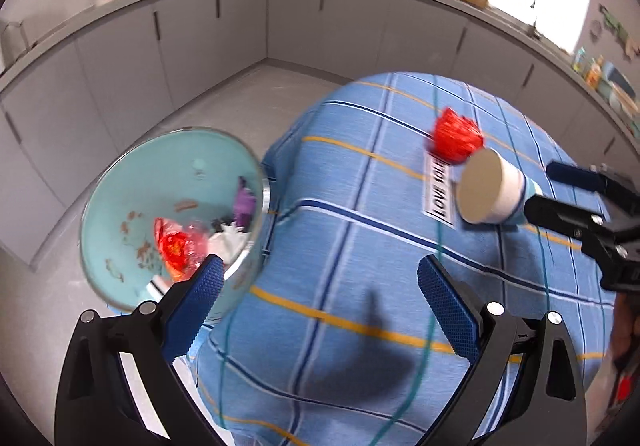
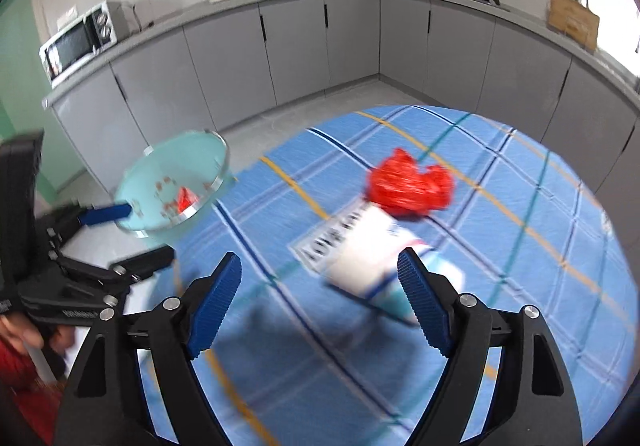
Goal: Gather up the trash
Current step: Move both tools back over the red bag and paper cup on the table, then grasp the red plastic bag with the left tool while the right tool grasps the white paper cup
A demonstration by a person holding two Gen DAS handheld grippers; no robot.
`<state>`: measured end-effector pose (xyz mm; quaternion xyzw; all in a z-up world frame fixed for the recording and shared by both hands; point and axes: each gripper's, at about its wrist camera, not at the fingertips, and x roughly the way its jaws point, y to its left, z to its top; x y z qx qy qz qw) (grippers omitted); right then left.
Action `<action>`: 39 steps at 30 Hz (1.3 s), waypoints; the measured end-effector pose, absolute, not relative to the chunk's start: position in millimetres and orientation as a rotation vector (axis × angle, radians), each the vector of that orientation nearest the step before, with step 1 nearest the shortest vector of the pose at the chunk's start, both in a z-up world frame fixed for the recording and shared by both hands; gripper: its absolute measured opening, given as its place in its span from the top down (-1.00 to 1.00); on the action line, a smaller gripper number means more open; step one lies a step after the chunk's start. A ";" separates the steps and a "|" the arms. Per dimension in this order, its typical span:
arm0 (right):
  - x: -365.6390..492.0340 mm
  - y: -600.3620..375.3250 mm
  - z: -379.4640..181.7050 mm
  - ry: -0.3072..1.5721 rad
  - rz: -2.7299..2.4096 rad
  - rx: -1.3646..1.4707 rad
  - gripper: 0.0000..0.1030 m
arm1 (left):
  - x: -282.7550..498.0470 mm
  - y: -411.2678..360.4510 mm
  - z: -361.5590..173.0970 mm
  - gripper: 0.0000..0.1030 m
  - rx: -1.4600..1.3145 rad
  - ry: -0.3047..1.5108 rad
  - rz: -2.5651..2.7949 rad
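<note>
Right claw wide, paper cup lying just beside its right finger.

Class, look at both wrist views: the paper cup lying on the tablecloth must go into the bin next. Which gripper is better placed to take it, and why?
Right. The right gripper is open, with the paper cup lying just ahead by its fingers. The left gripper sits nearer the bin, farther from the cup.

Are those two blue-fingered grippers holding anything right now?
No. The left gripper and right gripper are both open and empty. The white paper cup lies on its side on the blue checked tablecloth.
</note>
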<state>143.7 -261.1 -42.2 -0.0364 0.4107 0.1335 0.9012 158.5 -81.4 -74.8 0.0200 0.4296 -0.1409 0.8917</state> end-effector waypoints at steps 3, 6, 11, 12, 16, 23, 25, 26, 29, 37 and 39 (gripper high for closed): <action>149.3 -279.7 -47.9 0.880 0.309 -0.103 -0.56 | 157.4 -93.8 -73.4 -0.85 0.056 0.892 -0.297; 161.7 -293.3 -56.0 0.932 0.386 -0.119 -0.64 | 158.4 -100.6 -72.1 -0.85 0.068 0.893 -0.287; 186.8 -301.2 -73.6 1.030 0.508 -0.201 -0.64 | 162.9 -104.2 -72.8 -0.85 0.083 0.905 -0.263; 193.6 -301.9 -77.5 1.052 0.530 -0.207 -0.64 | 163.7 -104.4 -73.2 -0.85 0.082 0.908 -0.262; 210.8 -298.8 -85.6 1.097 0.618 -0.213 -0.64 | 168.4 -105.3 -75.3 -0.85 0.081 0.923 -0.256; 218.1 -289.3 -108.6 1.158 0.703 -0.222 -0.30 | 179.3 -107.1 -74.4 -0.85 0.079 0.926 -0.244; 214.5 -289.9 -112.9 1.163 0.702 -0.218 -0.20 | 182.6 -109.6 -73.6 -0.85 0.081 0.923 -0.248; 212.1 -291.7 -112.4 1.152 0.699 -0.204 -0.20 | 184.3 -110.9 -73.4 -0.85 0.080 0.922 -0.253; 200.4 -308.3 -103.4 1.095 0.691 -0.089 -0.19 | 190.7 -119.0 -72.6 -0.85 0.083 0.914 -0.275; 175.4 -383.8 -79.1 0.957 0.264 0.213 -0.20 | 222.1 -171.3 -67.6 -0.74 0.113 0.843 -0.369; 169.0 -403.5 -77.7 0.917 0.141 0.299 -0.20 | 233.5 -189.6 -67.3 -0.69 0.126 0.823 -0.404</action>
